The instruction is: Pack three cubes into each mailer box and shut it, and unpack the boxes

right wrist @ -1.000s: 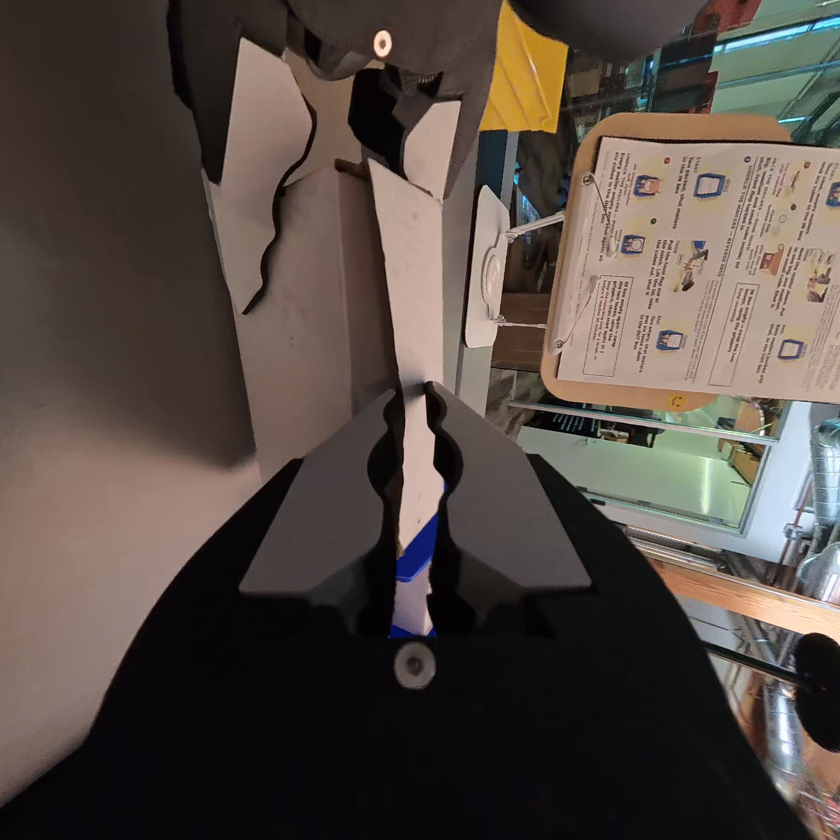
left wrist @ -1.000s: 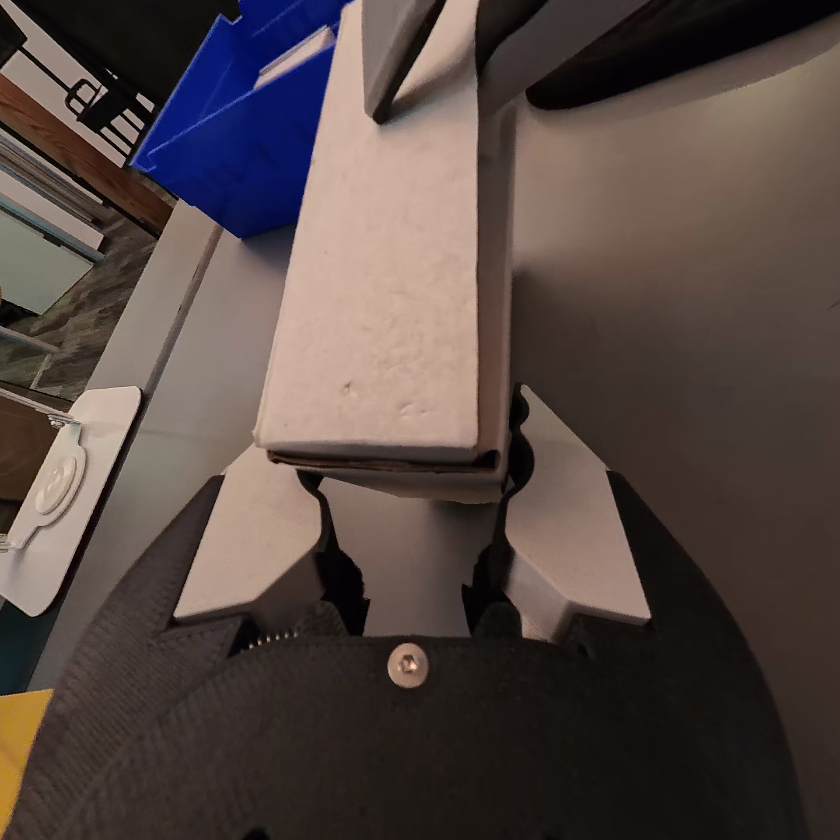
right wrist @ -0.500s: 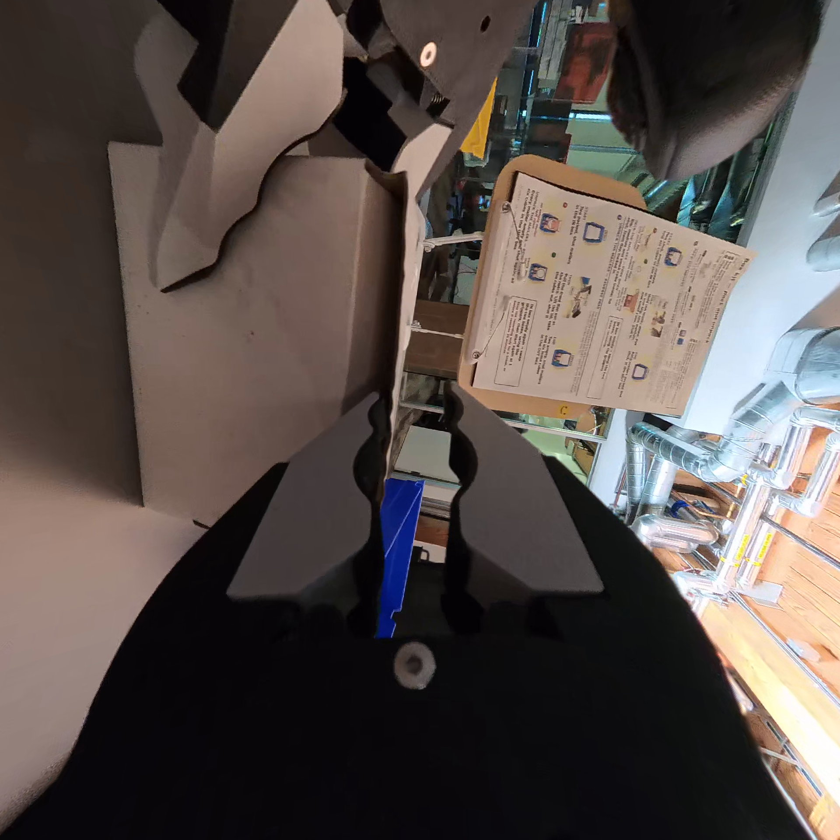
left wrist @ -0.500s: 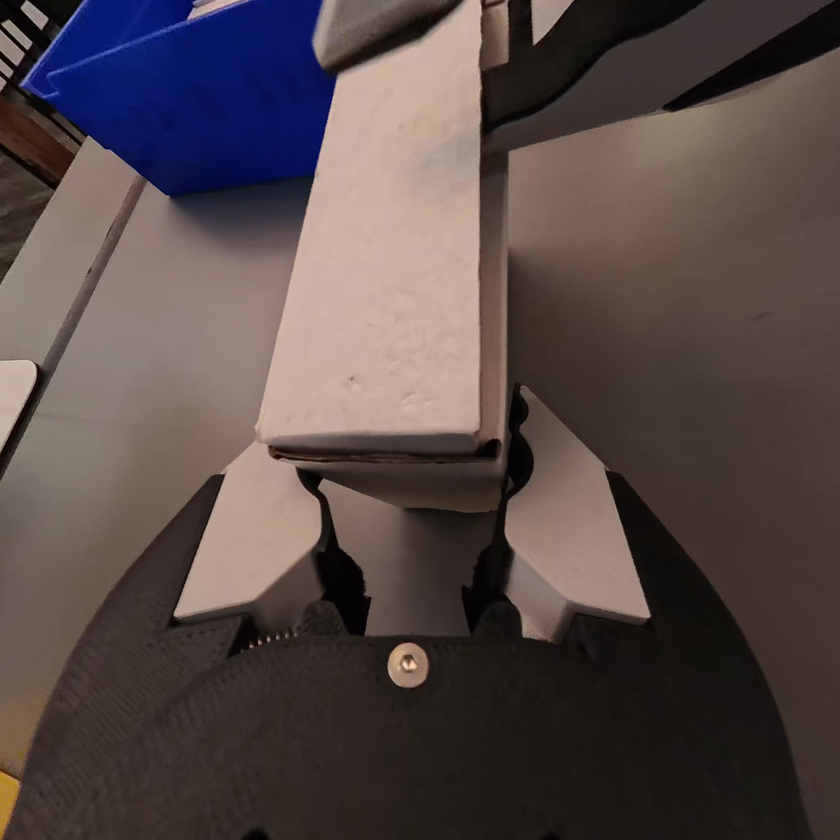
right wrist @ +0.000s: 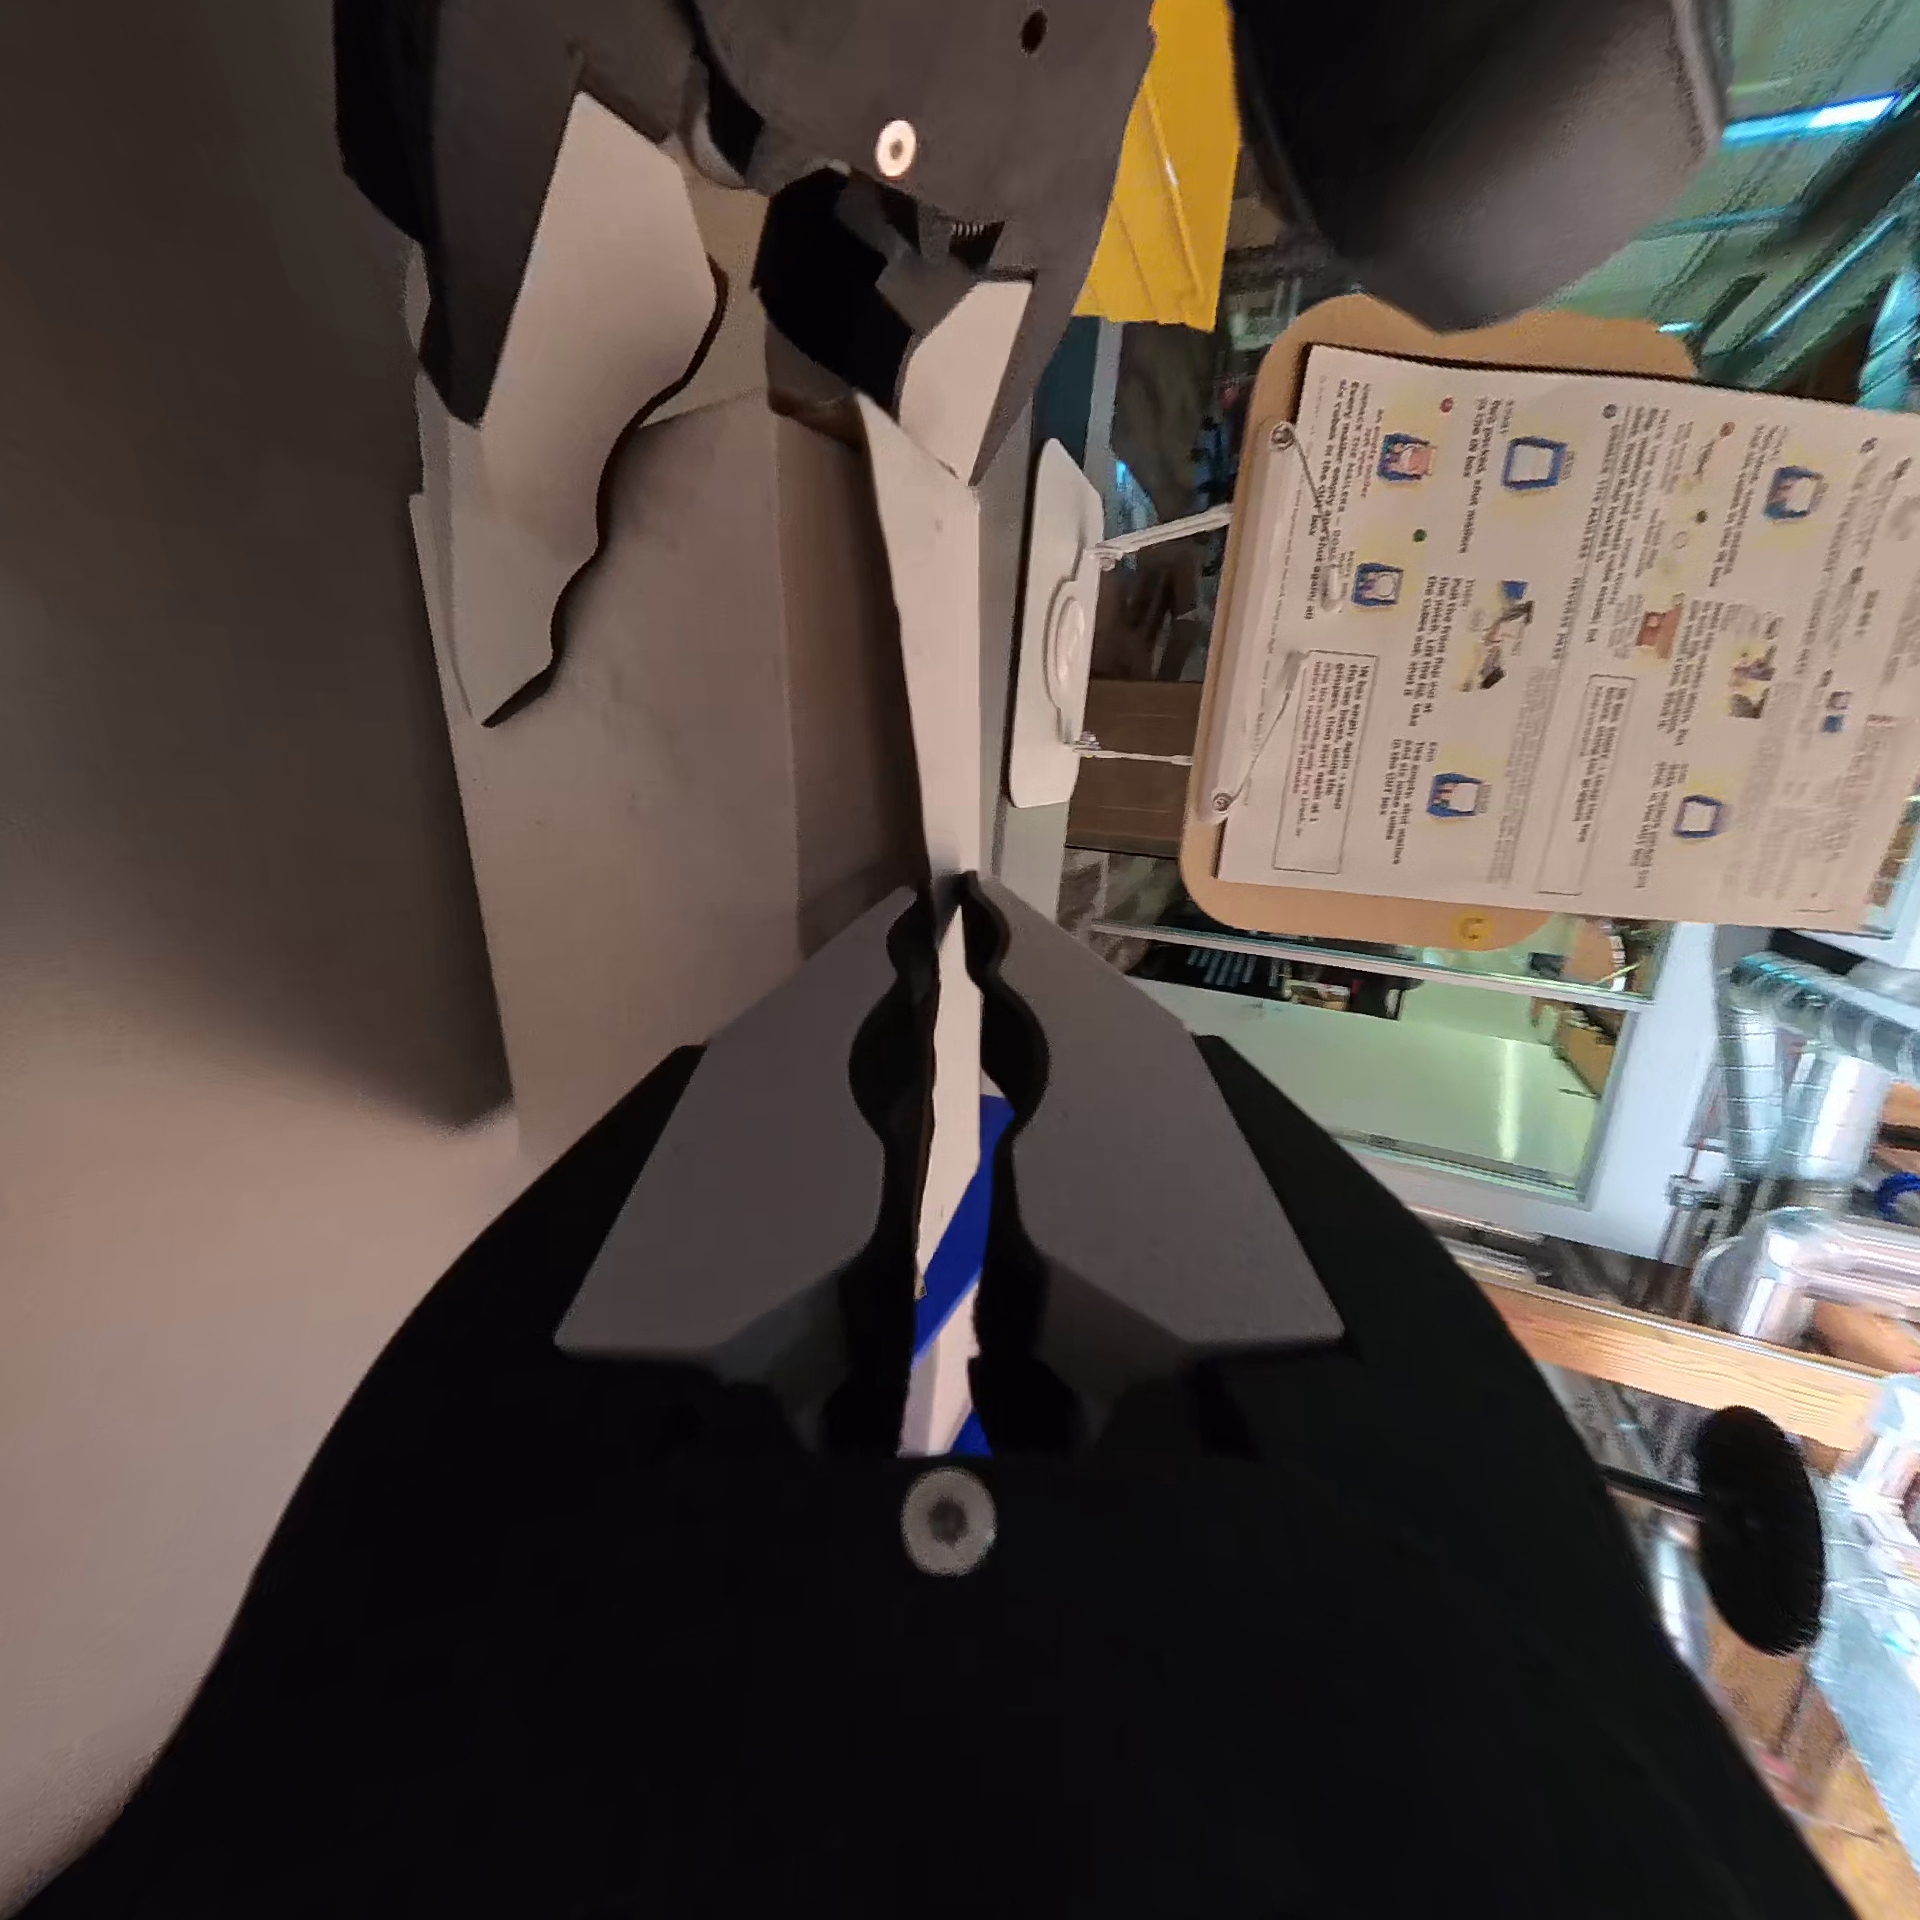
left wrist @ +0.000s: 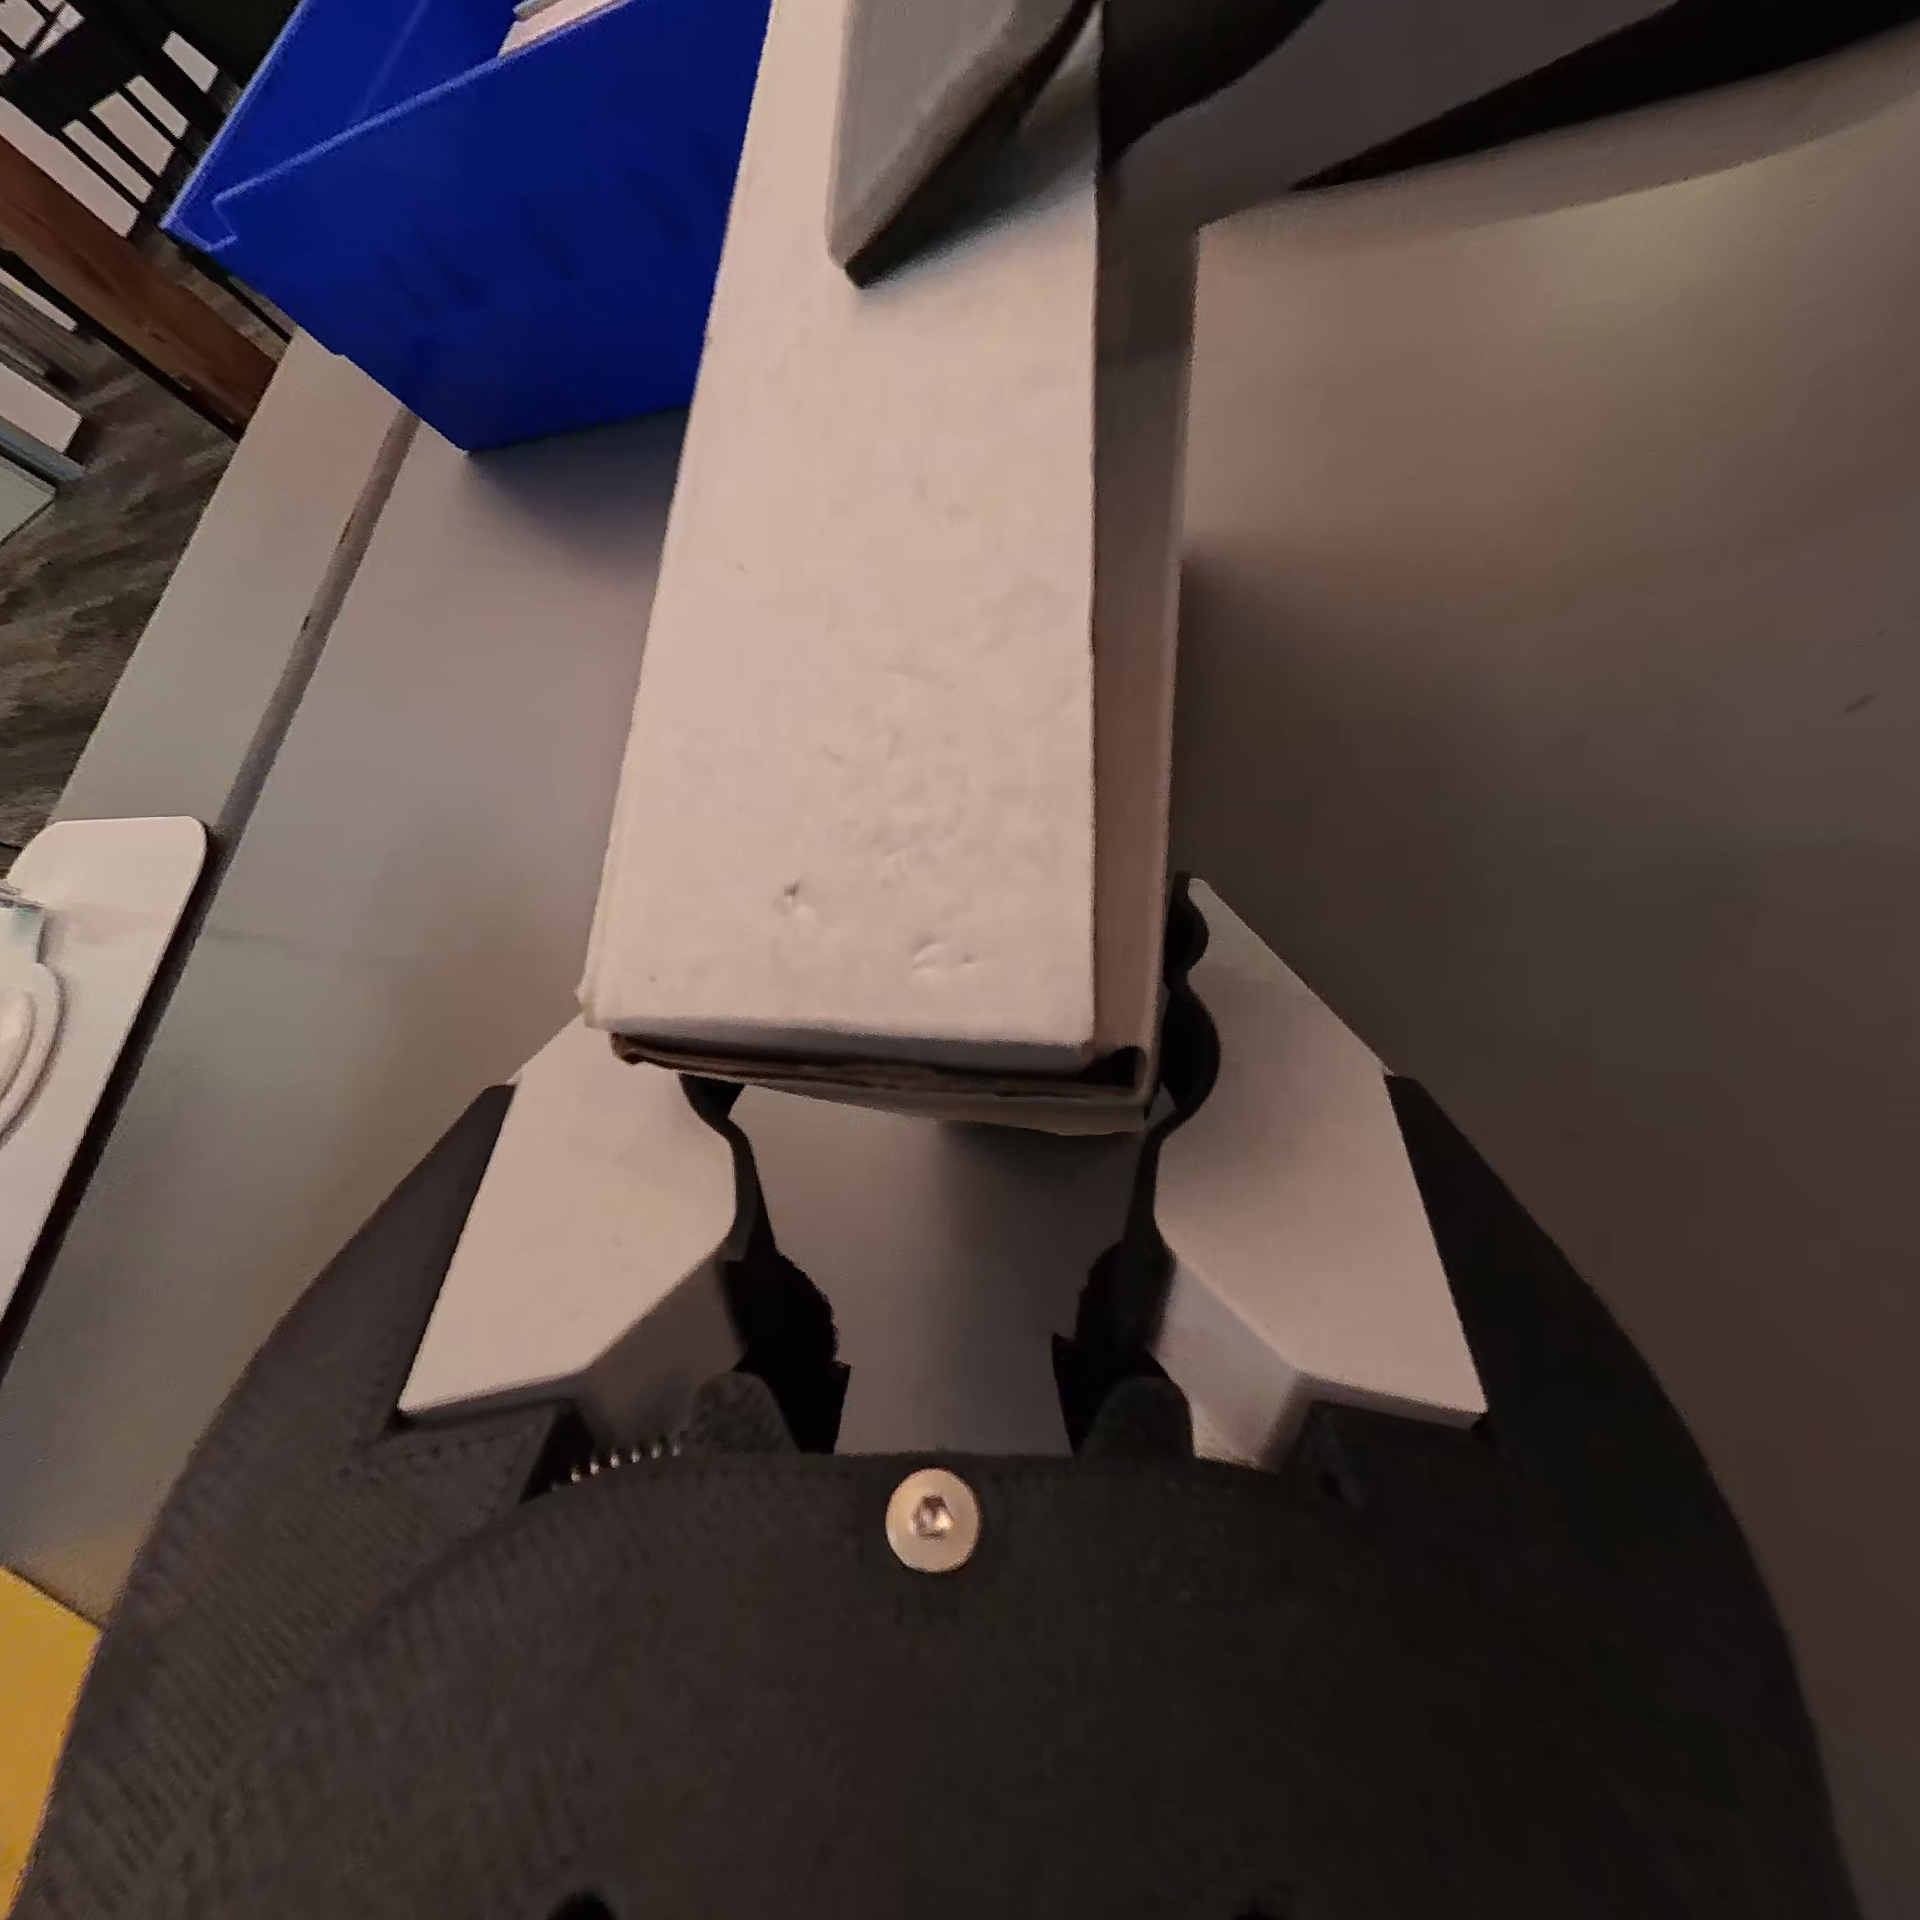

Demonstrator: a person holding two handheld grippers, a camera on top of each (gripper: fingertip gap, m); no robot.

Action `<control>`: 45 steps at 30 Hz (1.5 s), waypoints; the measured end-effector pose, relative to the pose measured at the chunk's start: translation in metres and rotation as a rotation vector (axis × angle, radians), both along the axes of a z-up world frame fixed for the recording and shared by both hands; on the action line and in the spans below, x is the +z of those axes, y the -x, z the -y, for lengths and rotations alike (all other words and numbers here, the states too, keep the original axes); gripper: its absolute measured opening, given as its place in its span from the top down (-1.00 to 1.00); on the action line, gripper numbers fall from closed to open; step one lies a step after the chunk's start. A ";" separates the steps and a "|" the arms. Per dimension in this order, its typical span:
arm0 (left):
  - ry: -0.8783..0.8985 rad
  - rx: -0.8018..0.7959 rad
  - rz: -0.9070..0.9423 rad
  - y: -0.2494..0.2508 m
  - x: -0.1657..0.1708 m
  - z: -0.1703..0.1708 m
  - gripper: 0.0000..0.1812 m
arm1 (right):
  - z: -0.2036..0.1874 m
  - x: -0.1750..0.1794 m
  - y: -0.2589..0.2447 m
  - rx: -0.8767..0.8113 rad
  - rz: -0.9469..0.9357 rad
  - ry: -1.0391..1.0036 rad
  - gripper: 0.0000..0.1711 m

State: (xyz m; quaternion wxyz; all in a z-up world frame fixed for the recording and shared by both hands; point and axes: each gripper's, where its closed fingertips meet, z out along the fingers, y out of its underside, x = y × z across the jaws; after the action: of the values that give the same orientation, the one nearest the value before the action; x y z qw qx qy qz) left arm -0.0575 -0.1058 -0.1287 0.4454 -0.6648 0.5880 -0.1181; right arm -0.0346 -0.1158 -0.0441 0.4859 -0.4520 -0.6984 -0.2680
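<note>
- White mailer box (left wrist: 883, 665) held up off the grey desk (left wrist: 1507, 727), gripped at both ends by the two tools.
- Left tool (left wrist: 940, 1049): fingers spread to the width of the box's near end and pressing its two sides; a clenched hold on the box. Near end shows layered cardboard edges, closed up.
- Right tool (right wrist: 951, 894): fingers nearly together, pinching a thin white cardboard flap (right wrist: 925, 665) of the box edge-on between the tips.
- In the left wrist view the right tool's grey fingers (left wrist: 925, 114) show at the far end of the box, blurred.
- In the right wrist view the left tool (right wrist: 727, 416) appears at the far end, its fingers straddling the box.
- Blue bin (left wrist: 468, 260) stands on the desk beyond the box, to the left, apart from it.
- Yellow bin (right wrist: 1164, 177) visible behind the left tool, partly hidden.
- Clipboard with a printed instruction sheet (right wrist: 1538, 644) on a white stand (right wrist: 1060, 644) at the desk edge.
- No cubes in sight; box contents cannot be told.
</note>
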 end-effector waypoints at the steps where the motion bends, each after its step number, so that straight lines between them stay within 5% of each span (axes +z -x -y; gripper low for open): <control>1: -0.004 0.003 -0.003 0.000 0.000 0.000 0.12 | 0.000 0.000 0.000 -0.004 -0.008 0.020 0.95; 13: -0.194 0.006 -0.103 0.002 0.001 -0.006 0.12 | 0.002 0.011 -0.006 -0.019 0.007 0.238 0.98; 28: -0.717 -0.006 -0.392 0.012 -0.001 -0.021 0.17 | 0.026 -0.001 -0.011 -0.141 0.075 1.103 0.98; 34: -0.685 -0.010 -0.355 0.010 -0.003 -0.017 0.19 | 0.027 -0.005 -0.014 -0.177 0.056 1.313 0.98; 41: -0.388 0.131 -0.142 0.036 0.016 -0.008 -0.42 | 0.023 -0.009 -0.012 -0.142 0.036 1.407 0.99; 45: -0.394 0.179 -0.001 0.058 0.038 0.020 -0.29 | 0.026 -0.014 -0.013 -0.132 0.066 1.435 0.98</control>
State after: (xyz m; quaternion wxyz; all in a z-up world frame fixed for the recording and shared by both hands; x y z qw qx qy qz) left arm -0.1156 -0.1258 -0.0902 0.5754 -0.6144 0.5384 0.0396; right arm -0.0220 -0.1413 -0.0585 0.0308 -0.6929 -0.6877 0.2144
